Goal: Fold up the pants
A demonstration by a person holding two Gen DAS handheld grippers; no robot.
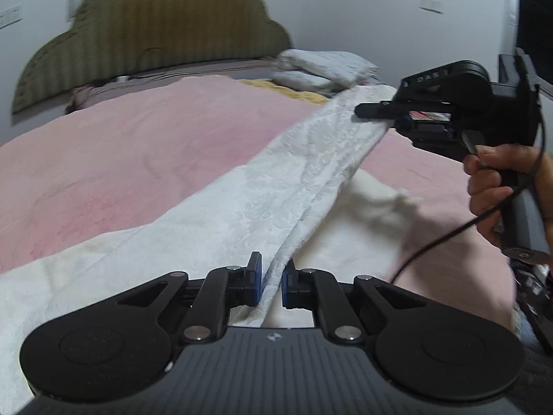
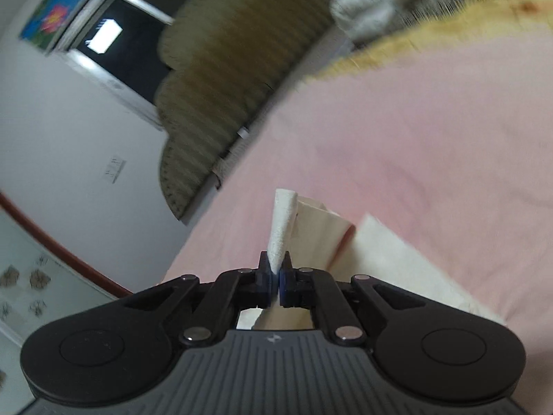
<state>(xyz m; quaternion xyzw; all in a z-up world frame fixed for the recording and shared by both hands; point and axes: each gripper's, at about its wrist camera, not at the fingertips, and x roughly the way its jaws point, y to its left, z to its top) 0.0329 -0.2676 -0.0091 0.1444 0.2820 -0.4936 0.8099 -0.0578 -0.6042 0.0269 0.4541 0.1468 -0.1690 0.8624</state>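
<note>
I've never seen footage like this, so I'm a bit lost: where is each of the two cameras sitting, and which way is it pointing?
Left wrist view: sits on the left gripper, looking along its fingers across the pink bed toward the headboard; shows the white pants between its fingers, plus the right gripper and the person's right hand.
Right wrist view: sits on the right gripper, tilted, facing headboard, wall and window; shows only its own fingers shut on the pants.
Shared: pants, bed, headboard.

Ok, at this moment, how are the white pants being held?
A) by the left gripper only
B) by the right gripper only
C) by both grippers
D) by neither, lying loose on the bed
C: the left gripper and right gripper each pinch the pants, which stretch between them.
</note>
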